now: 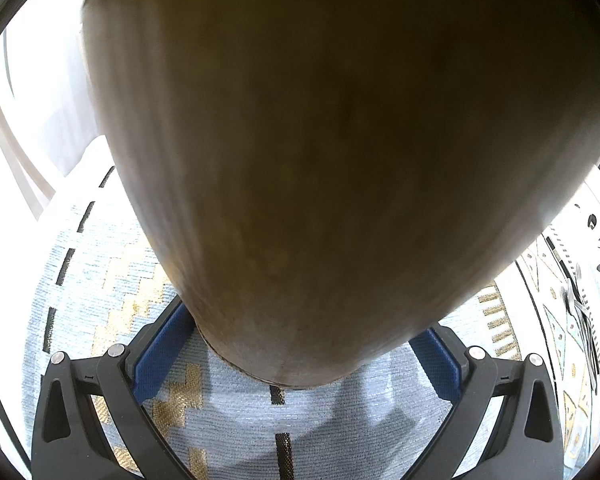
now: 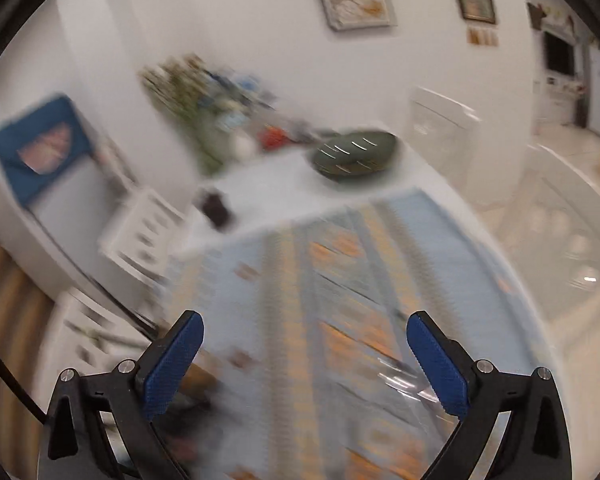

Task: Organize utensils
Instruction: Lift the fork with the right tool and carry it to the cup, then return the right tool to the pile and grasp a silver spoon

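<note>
up close in the left wrist view, a big tan-brown rounded container (image 1: 340, 140) fills most of the frame, wider at the top and narrowing toward its base. its lower part sits between the 2 blue pads (image 1: 162, 354) of the left gripper (image 1: 300, 356), which press against its sides, so these tongs are clamped on it. below lies a light blue woven placemat (image 1: 236, 412) with gold zigzags and black dashes. at the far right edge, a few thin dark utensils (image 1: 580, 312) lie on a second patterned mat (image 1: 556, 320), well apart from the container; they are too small and blurred to name.

over in the right wrist view everything is smeared by motion. the right gripper (image 2: 305, 364) has its 2 blue pads (image 2: 172, 364) spread wide apart with nothing between them. beneath it runs a blue and orange patterned mat (image 2: 340, 280) on a white table (image 2: 268, 188). something shiny lies on the mat near the right pad, but i cannot tell what it is. farther back on the table sit a dark oval dish (image 2: 354, 154) and a blurred bunch of greenery (image 2: 192, 104).
</note>
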Demonstrator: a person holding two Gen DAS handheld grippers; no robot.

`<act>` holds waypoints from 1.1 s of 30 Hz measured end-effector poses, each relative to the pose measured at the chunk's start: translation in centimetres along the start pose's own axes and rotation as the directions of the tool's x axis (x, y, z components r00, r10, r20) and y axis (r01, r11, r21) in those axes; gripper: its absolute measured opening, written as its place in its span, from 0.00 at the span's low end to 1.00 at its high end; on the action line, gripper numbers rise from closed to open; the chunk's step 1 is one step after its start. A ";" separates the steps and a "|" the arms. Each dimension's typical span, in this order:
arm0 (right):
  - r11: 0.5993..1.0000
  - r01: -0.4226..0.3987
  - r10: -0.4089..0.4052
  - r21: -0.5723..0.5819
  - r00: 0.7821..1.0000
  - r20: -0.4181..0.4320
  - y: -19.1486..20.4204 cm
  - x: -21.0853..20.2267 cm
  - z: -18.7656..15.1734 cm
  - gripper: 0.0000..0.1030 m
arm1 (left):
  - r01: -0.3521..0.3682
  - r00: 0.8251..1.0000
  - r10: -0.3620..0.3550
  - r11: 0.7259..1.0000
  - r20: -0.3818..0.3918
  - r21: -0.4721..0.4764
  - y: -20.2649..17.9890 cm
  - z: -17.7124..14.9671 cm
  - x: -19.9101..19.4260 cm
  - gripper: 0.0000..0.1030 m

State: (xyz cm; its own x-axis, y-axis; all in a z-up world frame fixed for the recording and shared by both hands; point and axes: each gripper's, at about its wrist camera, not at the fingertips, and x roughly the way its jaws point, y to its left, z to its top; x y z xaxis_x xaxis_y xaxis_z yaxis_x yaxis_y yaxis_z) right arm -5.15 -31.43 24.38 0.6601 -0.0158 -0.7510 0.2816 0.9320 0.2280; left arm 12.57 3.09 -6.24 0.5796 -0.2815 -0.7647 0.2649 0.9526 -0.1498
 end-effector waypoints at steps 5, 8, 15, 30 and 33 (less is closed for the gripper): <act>0.978 0.157 -0.176 -0.139 0.975 -0.139 -3.0 1.9 -6.4 0.98 | -0.003 1.000 0.003 1.000 0.001 0.002 0.0 0.0 0.0 0.99; 0.963 0.148 -0.189 -0.225 0.967 -0.169 -3.3 3.5 -9.6 0.98 | -0.004 1.000 0.004 1.000 0.000 0.002 -0.1 0.0 0.0 0.99; 0.954 0.014 -0.086 -0.301 0.970 -0.227 -2.1 10.2 -10.3 0.86 | -0.010 1.000 0.010 1.000 -0.001 0.007 -0.2 0.0 0.1 0.99; 0.961 0.203 -0.258 -0.189 0.905 -0.340 -4.8 20.3 -7.9 0.11 | -0.034 0.999 0.034 0.999 0.003 0.021 -0.9 0.2 -0.4 0.99; 0.987 0.158 -0.160 -0.035 0.914 -0.372 -6.8 20.5 -6.5 0.04 | -0.034 0.999 0.034 0.999 0.003 0.021 -0.9 0.3 -0.5 0.99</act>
State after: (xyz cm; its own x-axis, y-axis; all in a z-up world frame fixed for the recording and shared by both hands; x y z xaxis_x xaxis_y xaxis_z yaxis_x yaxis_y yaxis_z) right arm 1.90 -35.78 3.42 0.2996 -0.0287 -0.9536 0.3579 0.9299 0.0845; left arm 12.26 2.32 -5.59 0.5906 -0.2496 -0.7674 0.2613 0.9589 -0.1108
